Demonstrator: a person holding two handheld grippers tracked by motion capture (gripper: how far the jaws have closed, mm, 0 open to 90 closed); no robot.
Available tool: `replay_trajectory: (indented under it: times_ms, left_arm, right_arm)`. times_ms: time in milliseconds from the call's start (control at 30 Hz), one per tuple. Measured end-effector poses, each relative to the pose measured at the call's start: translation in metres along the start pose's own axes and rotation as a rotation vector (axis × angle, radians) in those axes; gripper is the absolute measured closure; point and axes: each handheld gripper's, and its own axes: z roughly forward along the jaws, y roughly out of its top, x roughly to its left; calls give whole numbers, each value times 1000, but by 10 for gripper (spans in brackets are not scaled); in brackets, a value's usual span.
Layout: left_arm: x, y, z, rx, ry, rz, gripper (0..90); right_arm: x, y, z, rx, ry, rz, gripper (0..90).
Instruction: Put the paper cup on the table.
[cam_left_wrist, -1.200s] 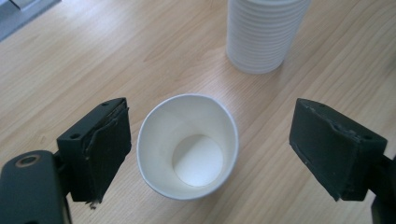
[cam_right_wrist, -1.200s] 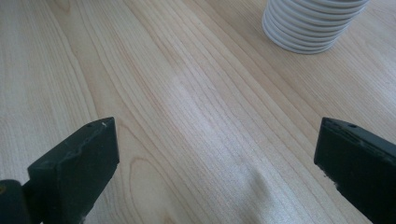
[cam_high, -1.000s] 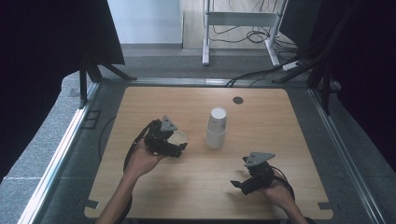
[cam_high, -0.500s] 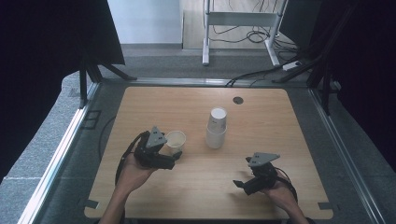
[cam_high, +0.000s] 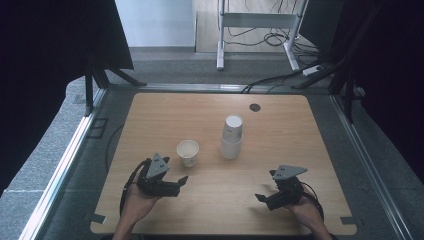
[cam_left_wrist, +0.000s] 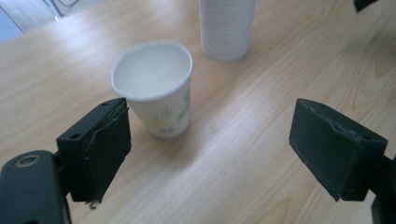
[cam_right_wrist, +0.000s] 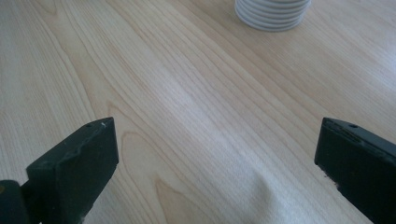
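Observation:
A single white paper cup (cam_high: 188, 152) stands upright and empty on the wooden table (cam_high: 165, 115), left of a stack of white paper cups (cam_high: 231, 137). My left gripper (cam_high: 180, 184) rests near the table's front left, open, a short way in front of the single cup. In the left gripper view the cup (cam_left_wrist: 156, 86) stands just beyond the wide-apart jaws, with the stack (cam_left_wrist: 227, 27) behind it. My right gripper (cam_high: 261, 198) sits open at the front right, nothing between its jaws; the stack's base (cam_right_wrist: 272, 13) lies far ahead of it.
A small dark round hole (cam_high: 255, 107) marks the table near its far edge. Metal rails frame the table at left and right. A white stand's legs and cables lie on the floor beyond. Bare wood spreads between the two grippers.
My left gripper has let go of the single cup, opened, and drawn back toward the front edge. The cup now stands alone. The right gripper has hardly moved.

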Motion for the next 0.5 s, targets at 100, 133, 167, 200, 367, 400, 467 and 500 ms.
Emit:
replay_trajectory:
  times_ms: [100, 133, 167, 200, 367, 400, 467, 500]
  left_arm:
    - [-2, -11, 3, 17, 7, -16, 129]
    - [-3, -13, 4, 23, 10, -20, 129]
    - [-3, -18, 6, 39, 18, -16, 129]
    - [-4, -20, 6, 50, 23, -16, 129]
    - [-7, -36, 13, 132, 46, -21, 129]
    - [-7, -38, 15, 155, 57, -17, 130]
    - [-7, -42, 17, 198, 69, -1, 130]
    - [-7, -43, 19, 211, 74, -1, 130]
  right_arm:
    - [0, -4, -1, 10, -8, 6, 0]
    - [0, -5, -1, 17, -7, 9, 0]
    - [0, -6, -1, 21, -9, 11, 0]
    - [0, -7, -1, 30, -12, 13, 0]
    - [1, -13, 2, 60, -11, 38, 0]
    - [1, -14, 3, 70, -13, 38, 0]
    - [2, -15, 6, 89, -15, 39, 0]
    - [2, -15, 7, 95, -13, 40, 0]
